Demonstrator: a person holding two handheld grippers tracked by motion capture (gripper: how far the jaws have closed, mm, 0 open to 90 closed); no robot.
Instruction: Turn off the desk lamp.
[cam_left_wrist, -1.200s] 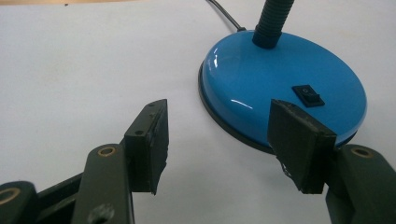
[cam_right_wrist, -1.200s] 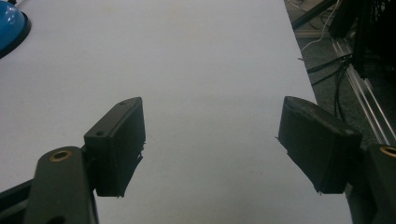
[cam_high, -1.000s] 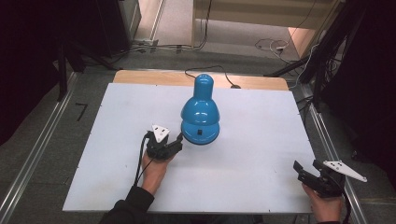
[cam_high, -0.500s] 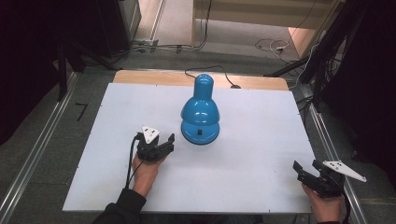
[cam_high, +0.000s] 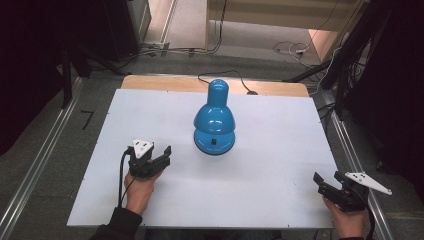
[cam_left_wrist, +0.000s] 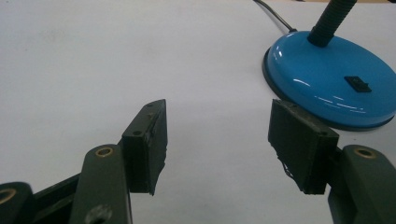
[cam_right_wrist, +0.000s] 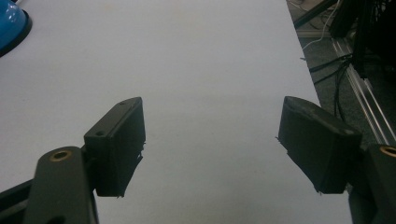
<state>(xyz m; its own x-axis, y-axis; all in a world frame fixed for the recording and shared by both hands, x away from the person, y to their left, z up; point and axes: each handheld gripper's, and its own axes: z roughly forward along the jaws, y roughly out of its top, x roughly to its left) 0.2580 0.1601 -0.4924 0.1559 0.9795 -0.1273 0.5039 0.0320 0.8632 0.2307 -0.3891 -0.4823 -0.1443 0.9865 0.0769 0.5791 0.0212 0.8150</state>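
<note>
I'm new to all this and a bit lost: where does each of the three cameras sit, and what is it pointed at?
High view: above the person's side, looking down on the white table, blue lamp, both hands and tools.
Left gripper view: on the left tool, facing the lamp base between its open jaws.
Right gripper view: on the right tool, facing bare table and its right edge.
Shared: all three views catch the lamp and table.

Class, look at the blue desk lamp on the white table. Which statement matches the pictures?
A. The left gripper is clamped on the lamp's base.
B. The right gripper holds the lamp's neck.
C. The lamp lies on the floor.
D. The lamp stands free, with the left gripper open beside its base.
D: the blue desk lamp stands untouched on the table, and the left gripper sits open short of its base.
</note>
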